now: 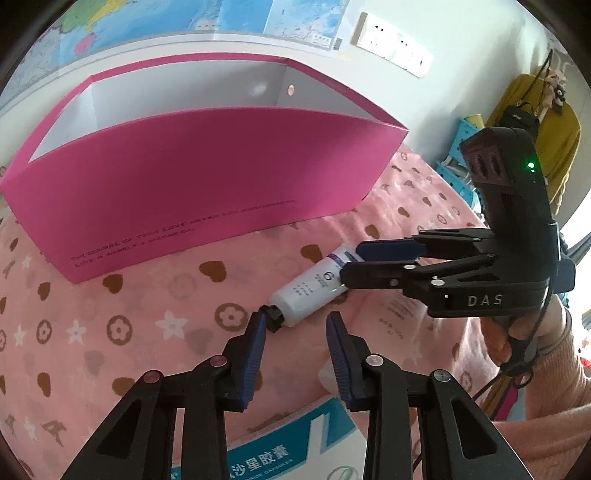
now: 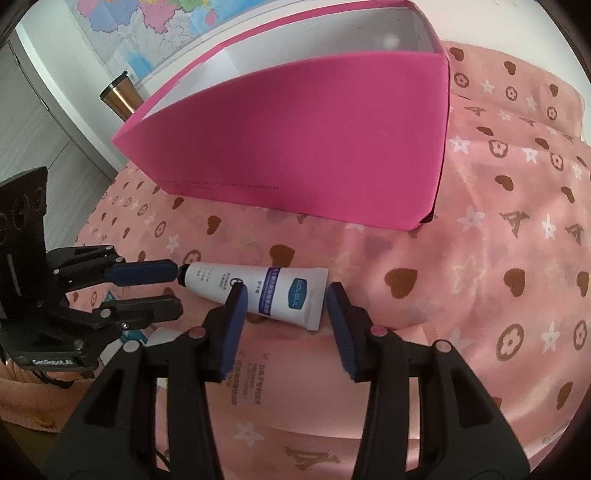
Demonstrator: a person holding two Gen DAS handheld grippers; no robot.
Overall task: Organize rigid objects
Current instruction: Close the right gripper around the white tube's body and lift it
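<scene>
A white tube (image 1: 308, 290) with a black cap and blue label lies on the pink patterned cloth (image 1: 147, 325), in front of an open pink box (image 1: 192, 192). It also shows in the right wrist view (image 2: 258, 291), with the pink box (image 2: 303, 147) behind it. My left gripper (image 1: 295, 325) is open, its fingertips at the tube's cap end. My right gripper (image 2: 284, 295) is open and straddles the tube's flat end, not closed on it. The right gripper (image 1: 351, 264) shows in the left wrist view, and the left gripper (image 2: 177, 291) shows in the right wrist view.
A white and blue medicine carton (image 1: 288, 443) lies under my left gripper. A pink pack with printed text (image 2: 251, 376) lies below my right gripper. A metal tumbler (image 2: 118, 98) stands behind the box. A map (image 1: 184, 22) hangs on the wall.
</scene>
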